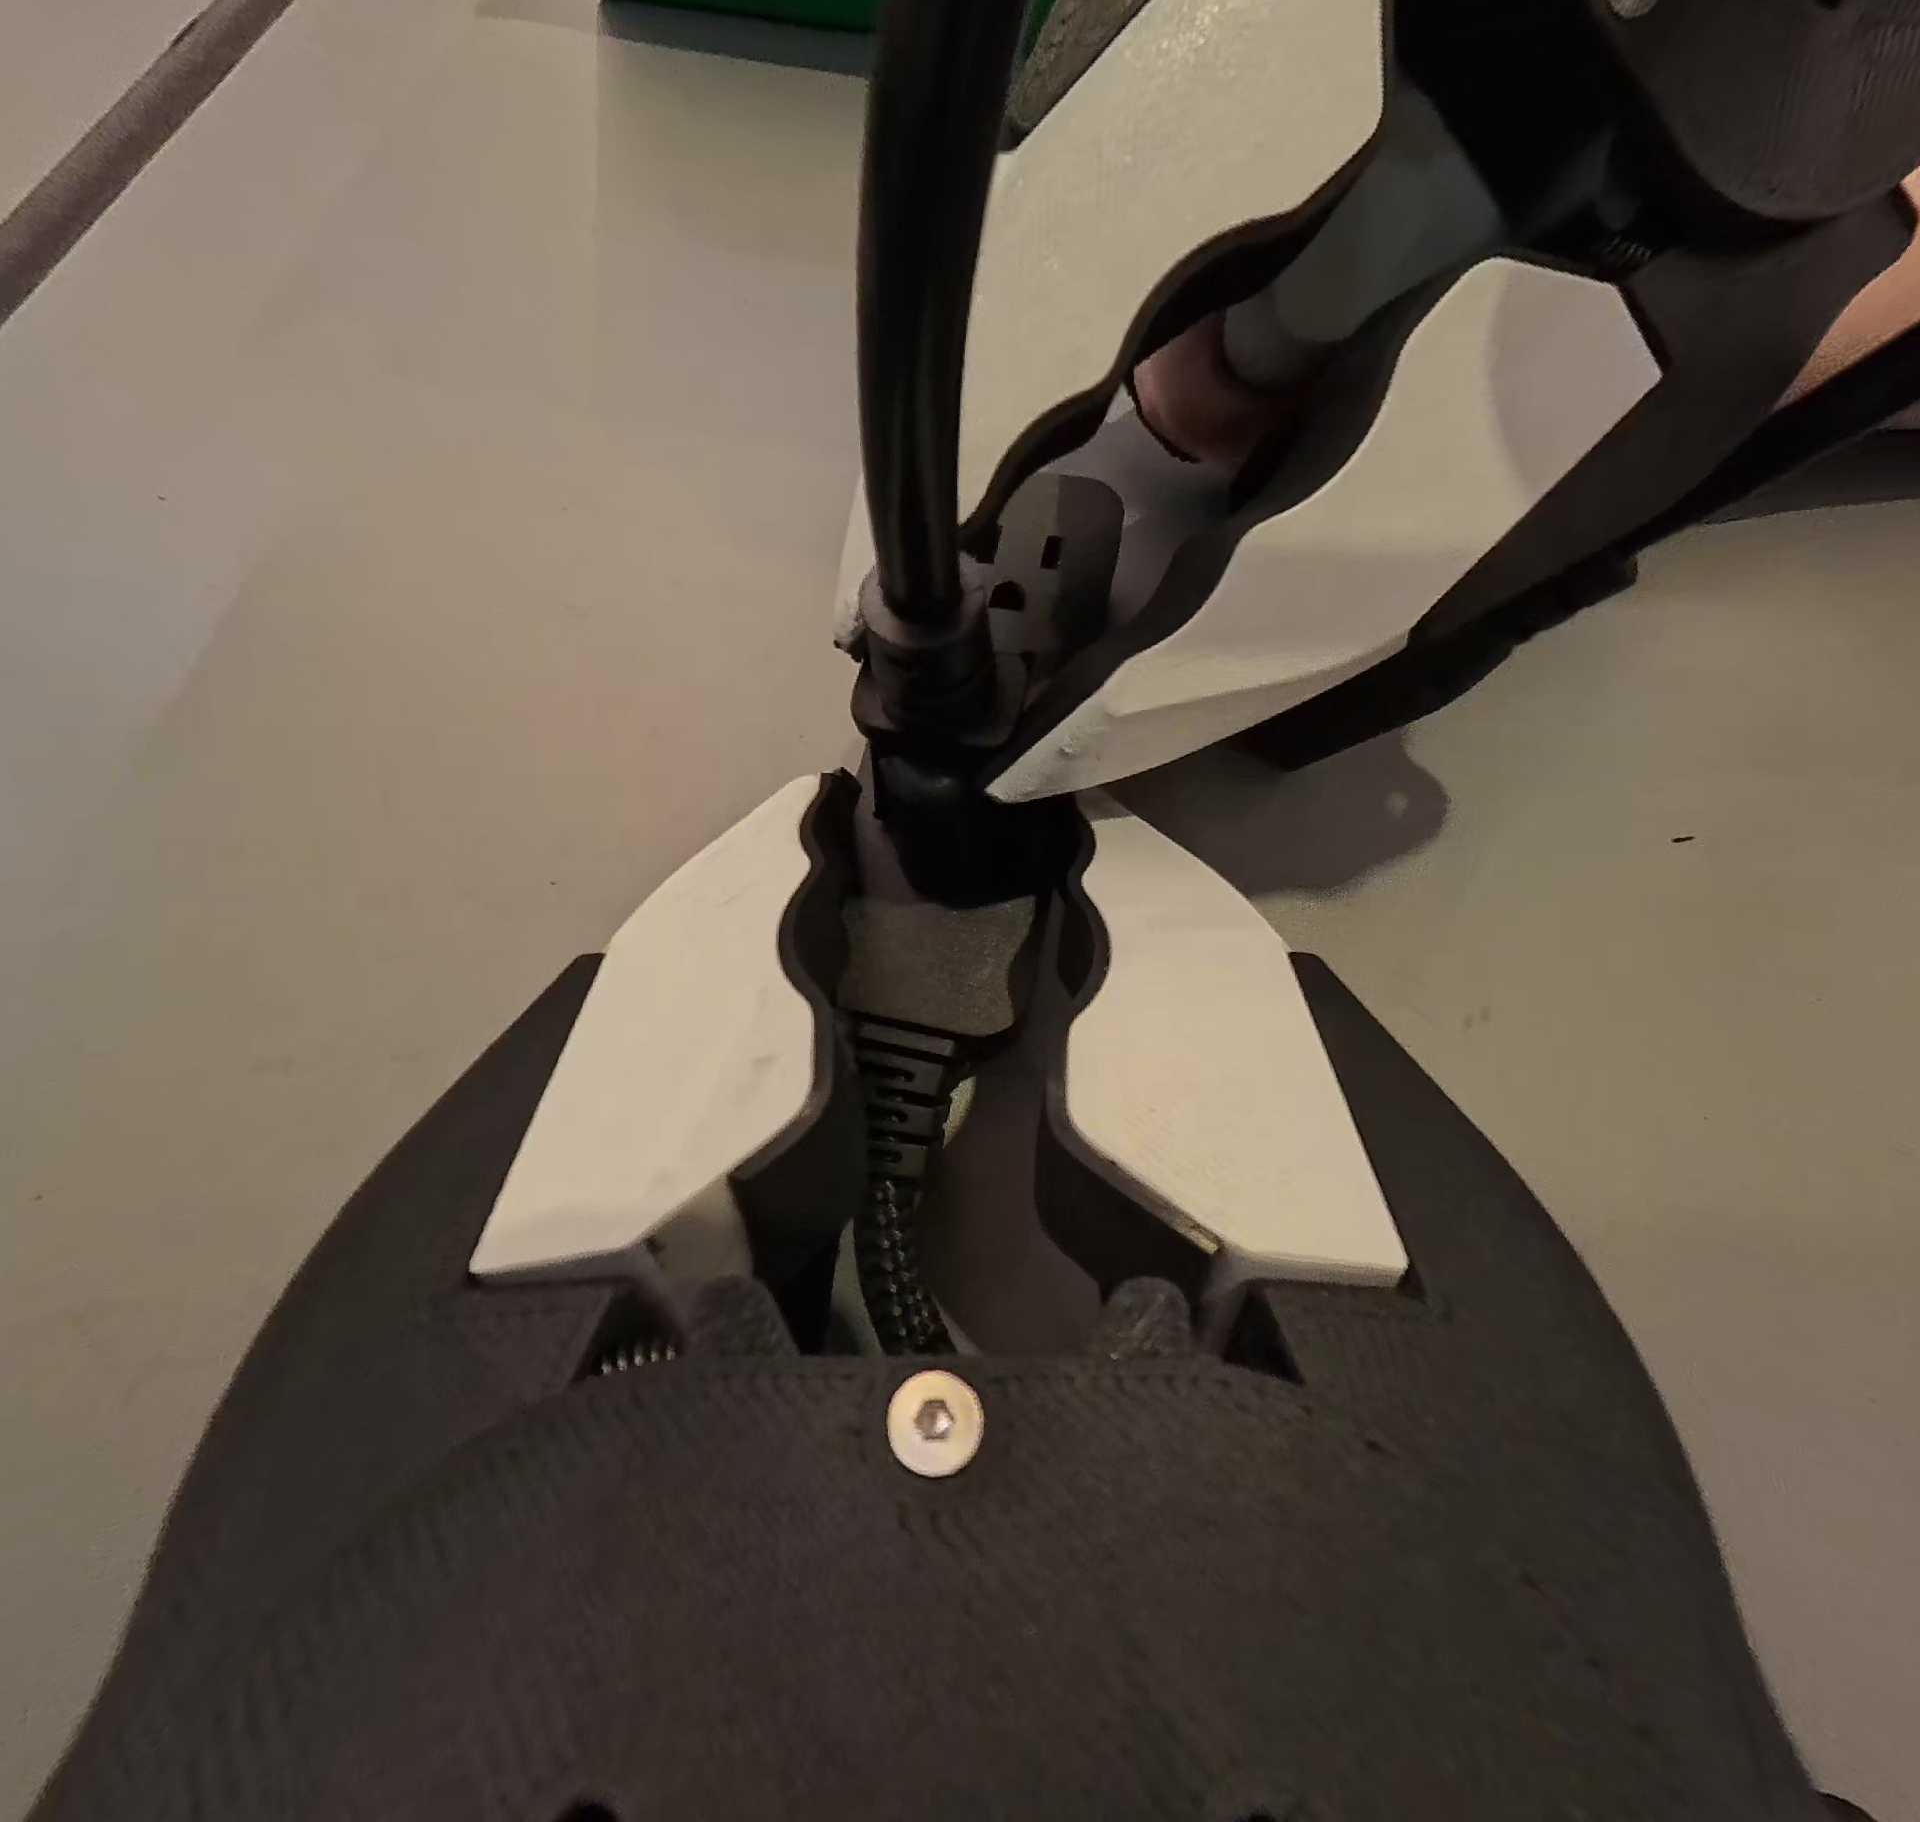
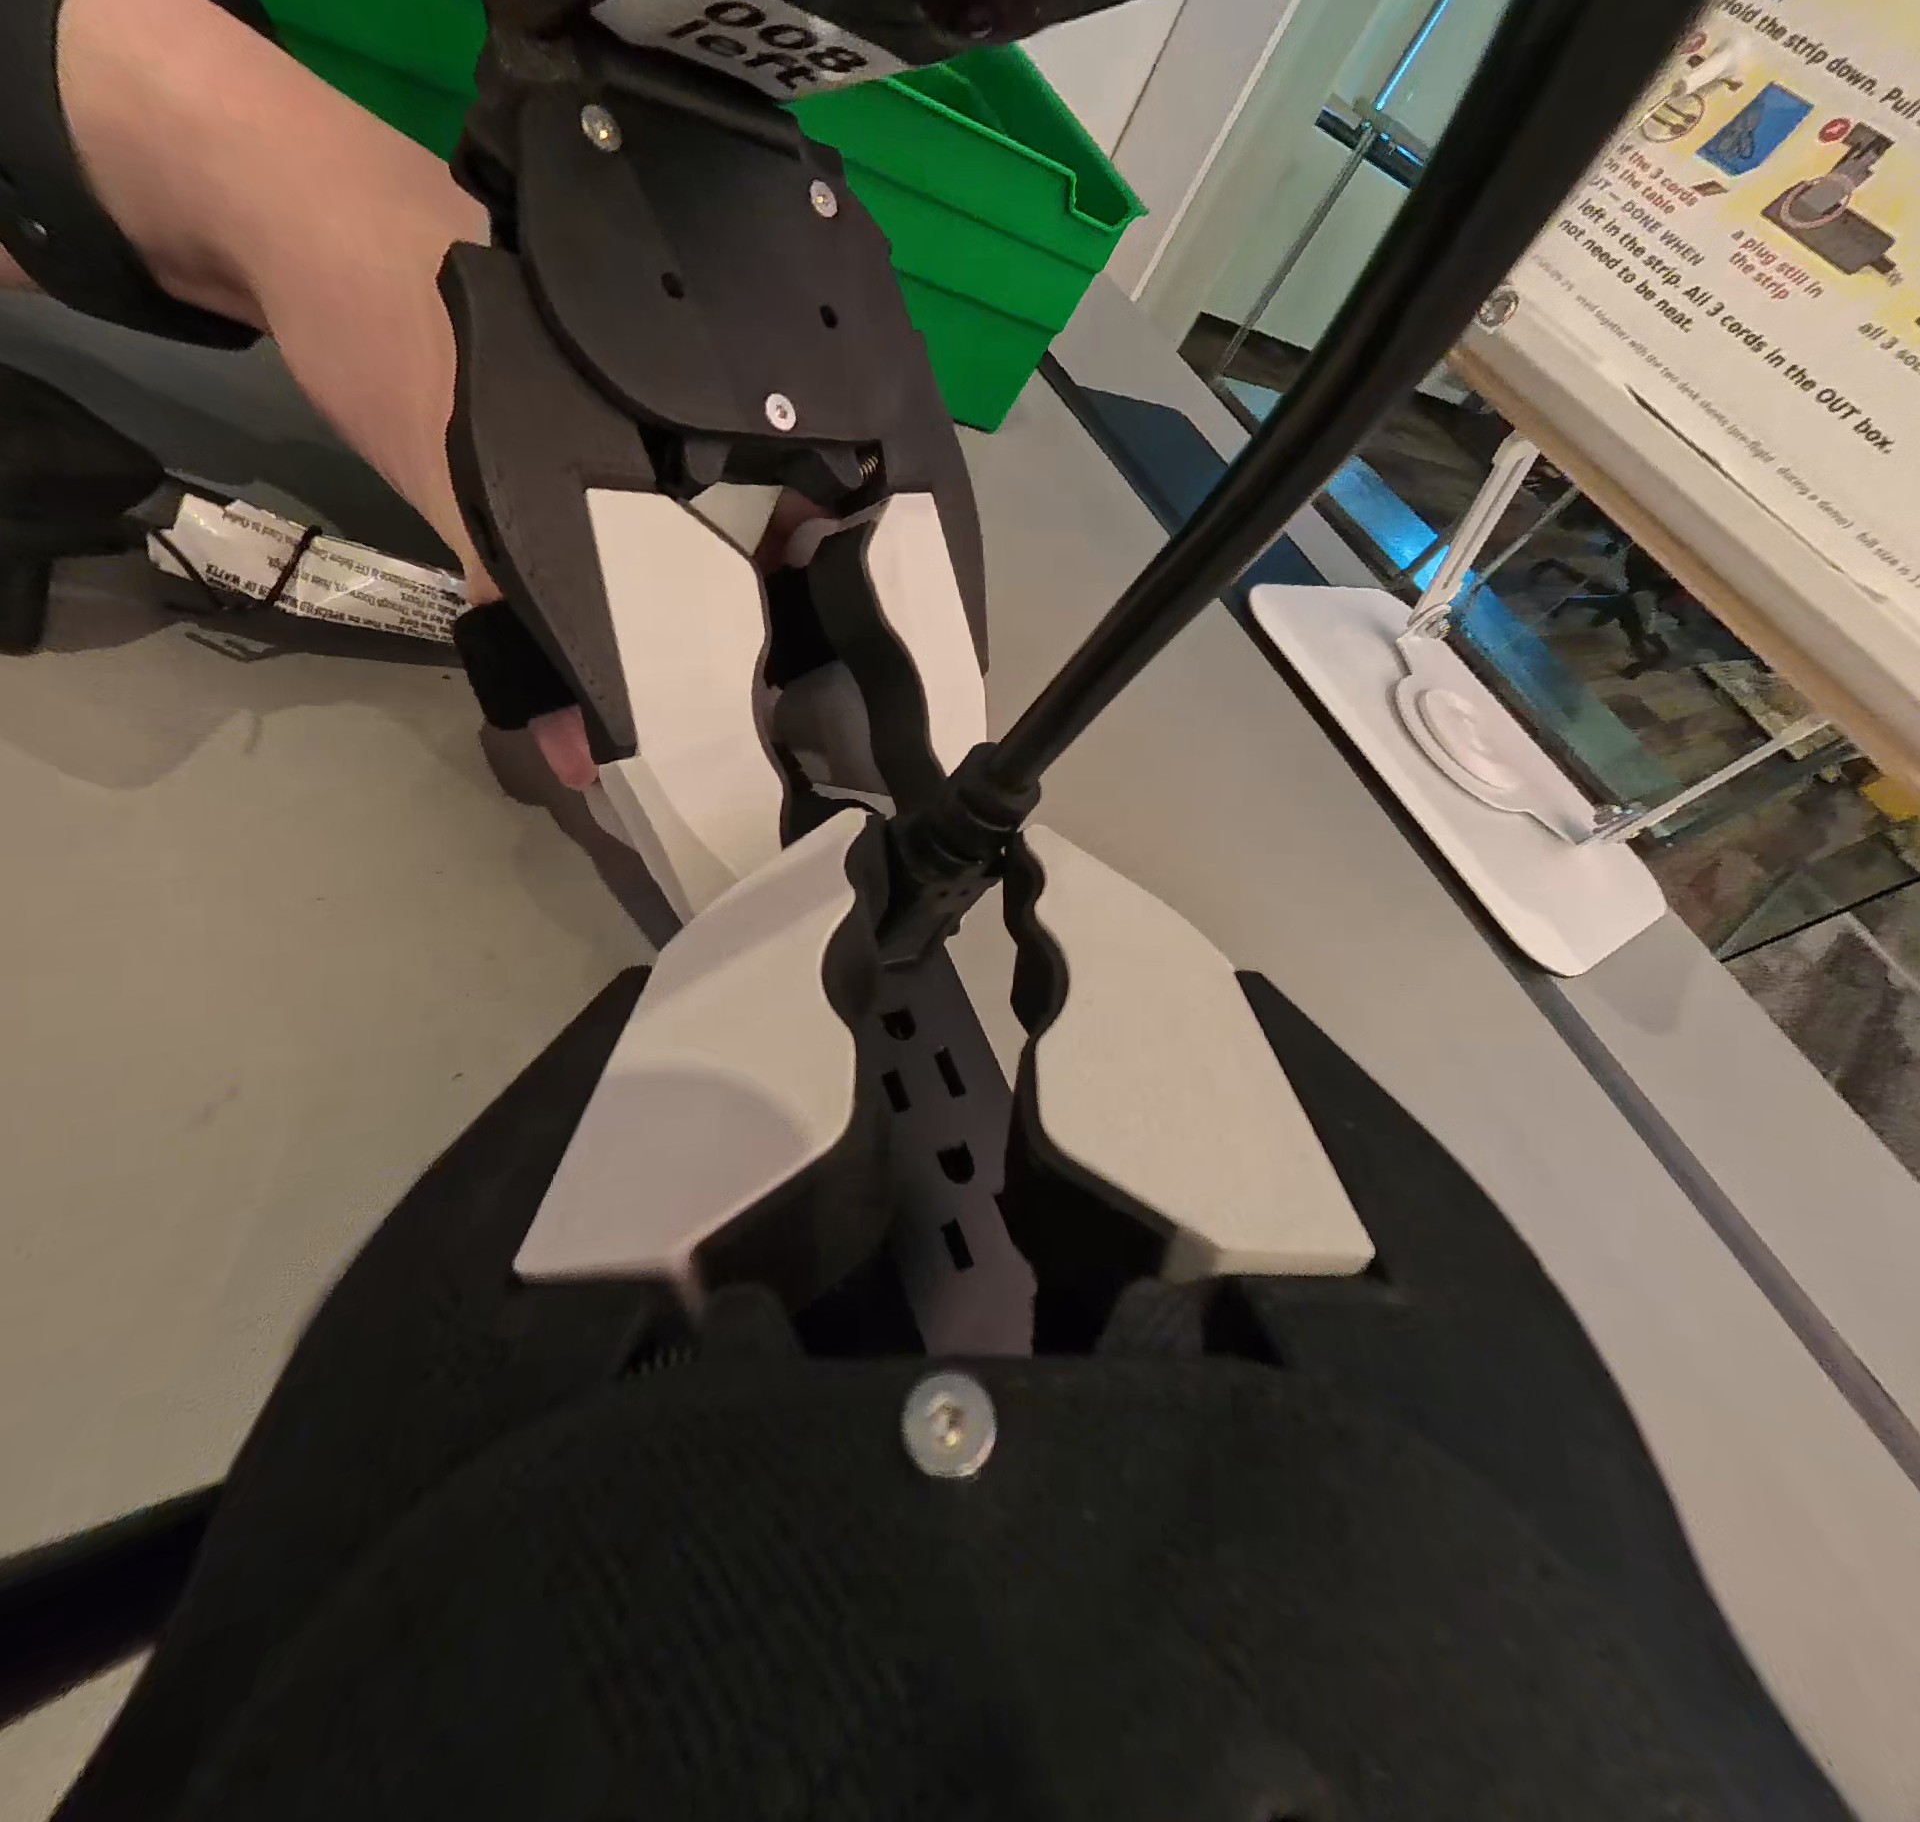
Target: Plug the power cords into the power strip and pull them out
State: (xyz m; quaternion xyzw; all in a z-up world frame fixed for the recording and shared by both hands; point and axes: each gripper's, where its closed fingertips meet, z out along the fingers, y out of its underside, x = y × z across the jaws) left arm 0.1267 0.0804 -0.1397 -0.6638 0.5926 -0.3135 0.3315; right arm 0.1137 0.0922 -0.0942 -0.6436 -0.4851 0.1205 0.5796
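- tabletop (image 1: 364, 525): grey and carries everything; green bin (image 2: 966, 245) at the far edge, printed sheet on a stand (image 2: 1714, 245) off to the right side.
- right gripper (image 2: 940, 837): fingers clamped on the power strip (image 2: 935, 1128), which runs lengthwise between them with several free outlets showing.
- left gripper (image 1: 951, 816): faces the right one almost tip to tip. Its fingers are closed on a grey end piece (image 1: 925, 962) with a ribbed strain relief and a braided lead running back toward the camera. It lines up with the strip, so probably the strip's own lead end, but can't say for sure it isn't a plug.
- black cord (image 2: 1299, 484): arcs up and away, out of frame.
- its plug (image 2: 940, 873): seated in the strip, right between the two sets of fingertips, touching or nearly touching both.
- Step, my read: one cord is in and the strip is braced from both ends, either just after insertion or just before a pull-out.
- Next move, my read: right keeps the strip pinned; left lets go of the end piece, re-grips the plug body rather than the cord, and pulls straight out along the prongs.
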